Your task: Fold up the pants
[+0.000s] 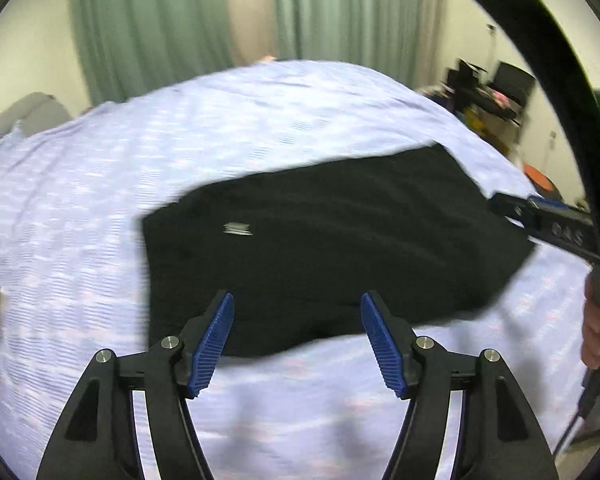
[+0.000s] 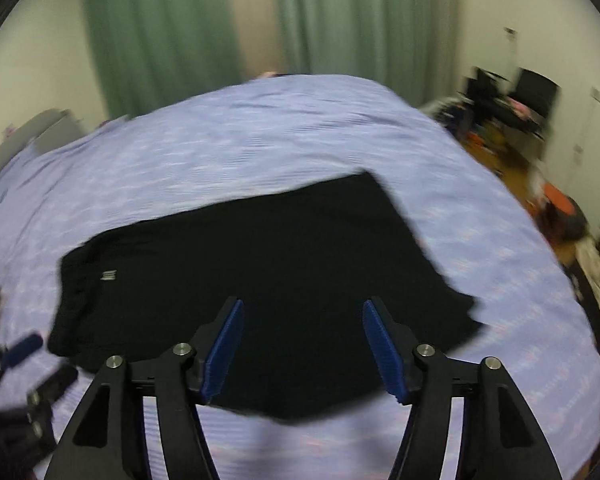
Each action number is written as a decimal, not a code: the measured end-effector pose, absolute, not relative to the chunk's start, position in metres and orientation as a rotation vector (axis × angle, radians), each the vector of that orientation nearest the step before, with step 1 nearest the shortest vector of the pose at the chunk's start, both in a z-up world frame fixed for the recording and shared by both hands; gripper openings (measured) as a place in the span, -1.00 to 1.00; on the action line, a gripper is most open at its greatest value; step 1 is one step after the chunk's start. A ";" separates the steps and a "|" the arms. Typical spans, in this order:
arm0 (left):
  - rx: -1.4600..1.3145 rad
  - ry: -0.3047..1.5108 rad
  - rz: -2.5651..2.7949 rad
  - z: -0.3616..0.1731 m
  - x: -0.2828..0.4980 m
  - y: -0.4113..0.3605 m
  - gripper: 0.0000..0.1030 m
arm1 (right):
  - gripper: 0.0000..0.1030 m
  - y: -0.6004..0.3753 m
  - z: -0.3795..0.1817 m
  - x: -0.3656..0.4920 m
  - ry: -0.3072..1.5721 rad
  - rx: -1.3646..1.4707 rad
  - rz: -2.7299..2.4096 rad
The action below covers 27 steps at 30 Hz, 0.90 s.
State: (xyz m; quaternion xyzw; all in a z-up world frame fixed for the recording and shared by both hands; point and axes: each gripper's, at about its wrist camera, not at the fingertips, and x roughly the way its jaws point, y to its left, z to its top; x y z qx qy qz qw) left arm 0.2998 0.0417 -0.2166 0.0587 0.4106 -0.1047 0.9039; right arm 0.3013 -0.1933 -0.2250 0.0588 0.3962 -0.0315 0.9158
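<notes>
**Black pants lie just ahead of both open tongs, stretched side to side**

The black pants (image 1: 332,248) lie flat on the bed (image 1: 100,200), which has a light blue cover. They look folded into a wide, short block. The long way of that block runs from side to side across both views, not away from the tongs.

The left tongs (image 1: 297,346) are spread wide, with nothing between the blue pads (image 1: 214,346). The near edge of the pants is right in front of them and a little below. The left end of the pants, with the small white label (image 1: 238,229), is ahead and to the left of these tongs.

The right tongs (image 2: 303,350) are spread wide too and hold nothing. In their view the pants (image 2: 260,272) fill the space just ahead, and the near edge seems to pass under the tips. The pictures are blurry, so I cannot tell if the tips touch the cloth.

In the left view, the right tongs poke in by the right end of the pants. So each hand is near its own end.

I think the next fold would bring one end over the other. The hand at that end would need to pinch both corners of the short side so the layers stay together.
</notes>
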 end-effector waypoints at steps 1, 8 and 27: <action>0.116 0.846 -0.202 -0.218 0.305 0.061 0.27 | 0.22 -0.174 -0.226 0.311 0.828 0.112 -0.034; -0.001 0.853 -0.236 -0.252 0.370 0.169 0.20 | 0.22 -0.082 -0.242 0.350 0.860 0.100 0.089; -0.142 0.876 -0.406 -0.301 0.478 0.187 -0.29 | 0.22 0.003 -0.284 0.399 0.919 0.034 0.111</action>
